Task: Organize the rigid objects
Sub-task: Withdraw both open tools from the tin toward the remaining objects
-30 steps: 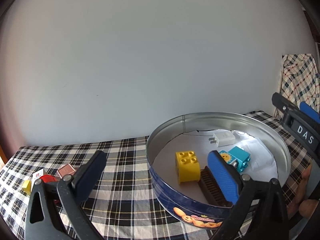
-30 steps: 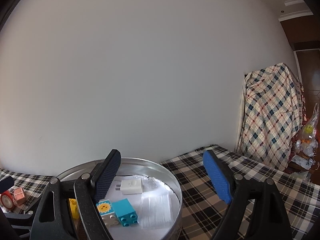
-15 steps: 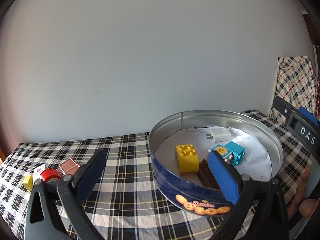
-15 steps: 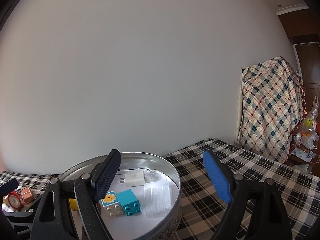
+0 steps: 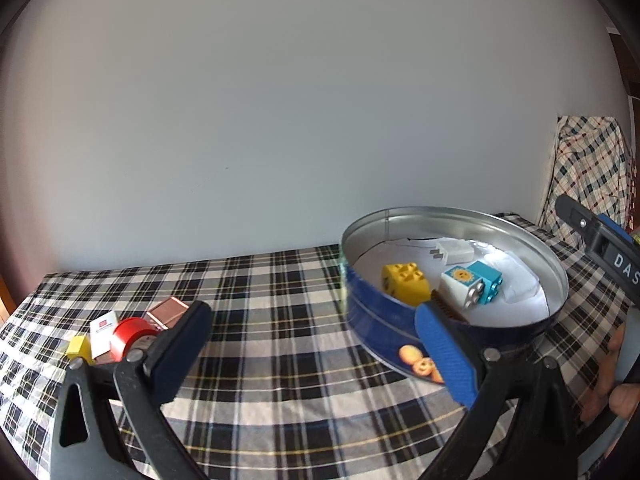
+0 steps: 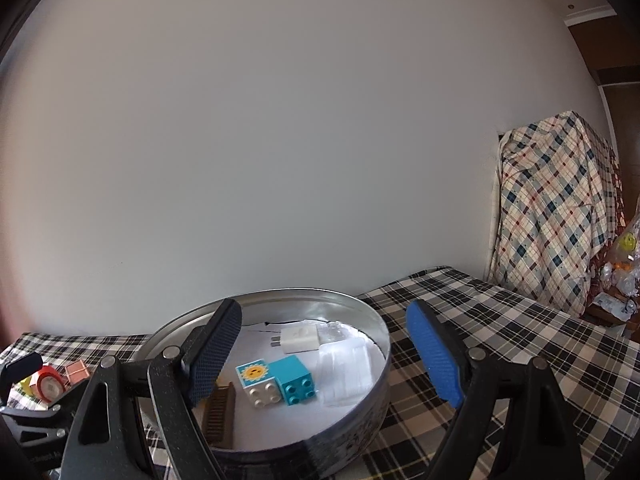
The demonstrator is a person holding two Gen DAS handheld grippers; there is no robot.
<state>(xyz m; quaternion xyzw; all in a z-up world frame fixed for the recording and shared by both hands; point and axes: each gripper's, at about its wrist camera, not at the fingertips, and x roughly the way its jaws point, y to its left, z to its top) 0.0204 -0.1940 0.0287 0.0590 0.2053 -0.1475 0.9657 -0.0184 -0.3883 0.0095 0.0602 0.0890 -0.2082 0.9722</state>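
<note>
Plaid-clothed counter point(image 5: 280, 344) against a bare white wall, both claws spread wide and holding nothing.

Nearest, the left claw point(image 5: 316, 356) hangs over the cloth beside the blue cookie tin point(image 5: 376, 324), while the right claw point(image 6: 324, 354) hovers above the tin's rim. Inside the tin lie a brown comb point(image 6: 219, 412), a yellow brick point(image 5: 405, 283), a white-and-teal brick pair point(image 6: 276, 380) and, farthest back, a white charger point(image 6: 298, 339). Well left of the tin sit red tape point(image 5: 127, 338), a small yellow block point(image 5: 79, 347) and a white box point(image 5: 103, 330).

The round cookie tin point(image 5: 556, 268) is shiny smooth metal, the toy blocks point(image 6: 276, 380) are glossy plastic, and the checked tablecloth point(image 5: 280, 320) is soft cloth.
</note>
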